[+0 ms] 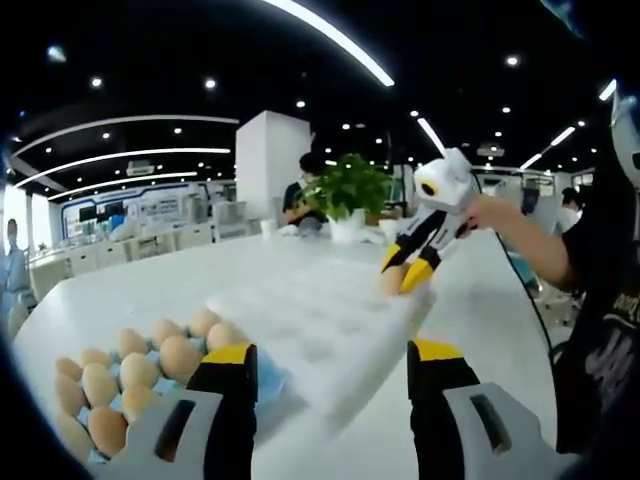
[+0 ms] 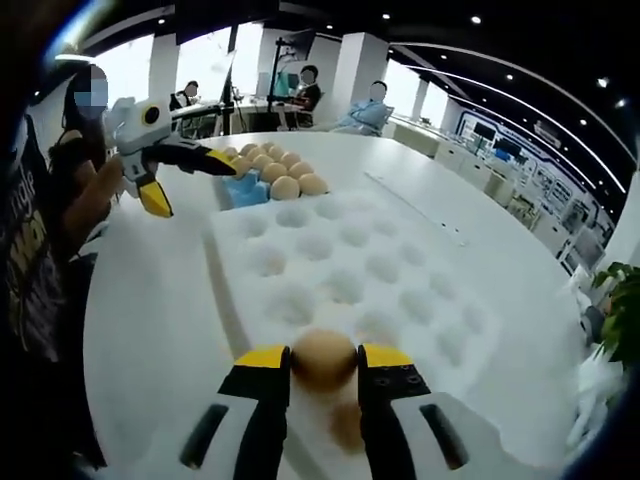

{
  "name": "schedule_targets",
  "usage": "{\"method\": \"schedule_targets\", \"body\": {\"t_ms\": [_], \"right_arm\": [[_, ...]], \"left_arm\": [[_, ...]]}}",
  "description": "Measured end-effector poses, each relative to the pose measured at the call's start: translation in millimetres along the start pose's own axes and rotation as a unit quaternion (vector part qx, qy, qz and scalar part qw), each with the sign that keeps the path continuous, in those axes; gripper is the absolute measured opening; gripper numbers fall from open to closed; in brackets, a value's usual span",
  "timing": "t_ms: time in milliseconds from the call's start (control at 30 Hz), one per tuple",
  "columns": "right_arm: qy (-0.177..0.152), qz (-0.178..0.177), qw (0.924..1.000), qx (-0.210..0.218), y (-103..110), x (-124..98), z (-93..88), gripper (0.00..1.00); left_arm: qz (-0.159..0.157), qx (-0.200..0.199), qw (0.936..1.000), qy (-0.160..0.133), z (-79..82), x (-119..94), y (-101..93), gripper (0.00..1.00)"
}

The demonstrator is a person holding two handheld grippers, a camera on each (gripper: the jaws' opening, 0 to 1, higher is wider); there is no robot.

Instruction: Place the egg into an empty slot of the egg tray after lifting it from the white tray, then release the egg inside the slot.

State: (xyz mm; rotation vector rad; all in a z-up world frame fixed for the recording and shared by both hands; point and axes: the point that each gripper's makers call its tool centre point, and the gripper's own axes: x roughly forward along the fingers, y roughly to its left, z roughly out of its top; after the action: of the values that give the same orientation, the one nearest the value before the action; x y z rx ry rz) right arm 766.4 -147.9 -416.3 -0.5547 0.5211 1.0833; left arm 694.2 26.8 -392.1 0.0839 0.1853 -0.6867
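Right gripper (image 2: 323, 372) clamps 1 tan egg (image 2: 323, 358) over white dimpled foam tray (image 2: 400, 270); lift straight, gently; left gripper (image 1: 330, 365) empty, agape.

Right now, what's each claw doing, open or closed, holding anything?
Left claw: open, holding nothing, over the edge of the white tray.
Right claw: closed on an egg.
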Motion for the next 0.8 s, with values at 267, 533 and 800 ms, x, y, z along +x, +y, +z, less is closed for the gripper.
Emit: {"method": "schedule_targets", "body": {"t_ms": [267,533,800], "right_arm": [[-0.008,-0.001,1.0000,-0.003,4.1,-3.4,7.6,0.28],[-0.014,-0.007,0.9998,-0.012,12.0,-7.6,19.4,0.28],[-0.023,-0.004,0.9995,-0.019,26.9,-5.7,33.1,0.28]], "left_arm": [[-0.002,0.000,1.0000,0.002,-1.3,0.7,-1.4,0.61],[0.003,-0.004,1.0000,0.002,-3.6,-3.4,2.2,0.61],[0.008,-0.007,0.9999,-0.001,-4.3,-9.4,5.3,0.61]]}}
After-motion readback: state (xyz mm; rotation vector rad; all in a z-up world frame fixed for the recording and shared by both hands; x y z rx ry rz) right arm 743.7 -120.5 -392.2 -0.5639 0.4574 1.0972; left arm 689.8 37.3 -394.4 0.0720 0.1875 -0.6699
